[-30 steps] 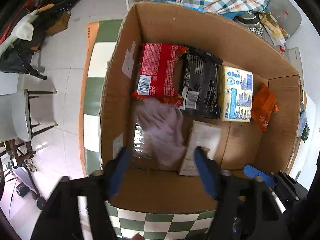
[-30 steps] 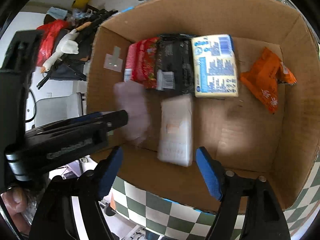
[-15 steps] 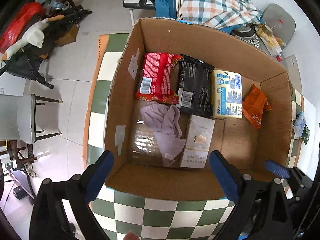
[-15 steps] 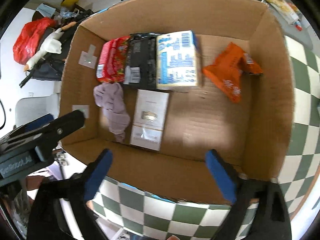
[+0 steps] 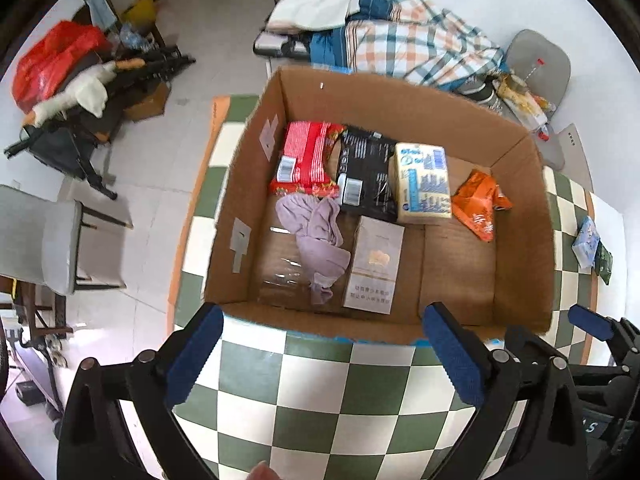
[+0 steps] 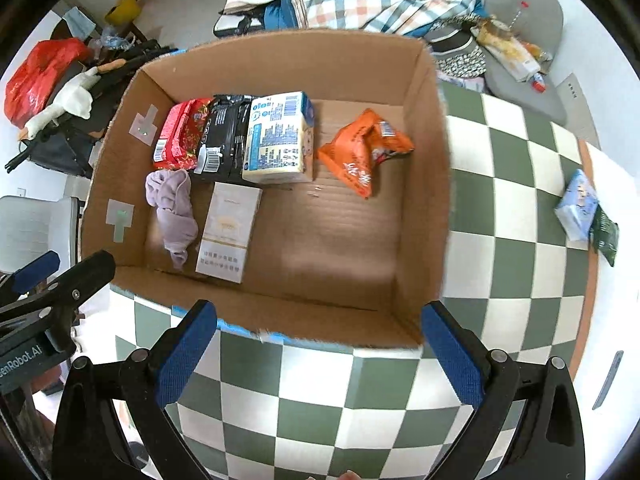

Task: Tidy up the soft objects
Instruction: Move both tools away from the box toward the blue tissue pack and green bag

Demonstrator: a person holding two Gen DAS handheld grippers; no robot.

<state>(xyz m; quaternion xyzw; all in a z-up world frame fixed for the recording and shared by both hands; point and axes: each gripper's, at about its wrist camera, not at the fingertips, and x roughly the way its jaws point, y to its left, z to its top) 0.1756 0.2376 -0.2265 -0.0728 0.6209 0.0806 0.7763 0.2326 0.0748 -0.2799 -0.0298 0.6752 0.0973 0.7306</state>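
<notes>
An open cardboard box [image 5: 520, 240] stands on the green and white checked table. On its floor lie a crumpled lilac cloth [image 5: 316, 236] and, beside it, a flat white pack [image 5: 374, 264]. Behind them sit a red pack [image 5: 306, 156], a black pack [image 5: 366, 172], a yellow and blue pack [image 5: 424, 180] and an orange pouch [image 5: 478, 208]. My left gripper [image 5: 320, 320] hangs above the box's near wall, its jaws opening with nothing between them. My right gripper [image 6: 319, 314] is wide open and empty over the same wall [image 6: 320, 312], well clear of the cloth [image 6: 174, 208] and the white pack [image 6: 228, 228].
A light blue tissue pack [image 6: 576, 208] and a dark green packet [image 6: 604, 236] lie on the table [image 6: 520, 184] right of the box. A grey chair [image 5: 36, 236] stands at the left. A bed with a plaid blanket [image 5: 400, 40] is behind the box.
Both grippers have opened wide and drawn back and up out of the box. The lilac cloth and the white pack, blurred between the jaws before, now lie still on the box floor.
</notes>
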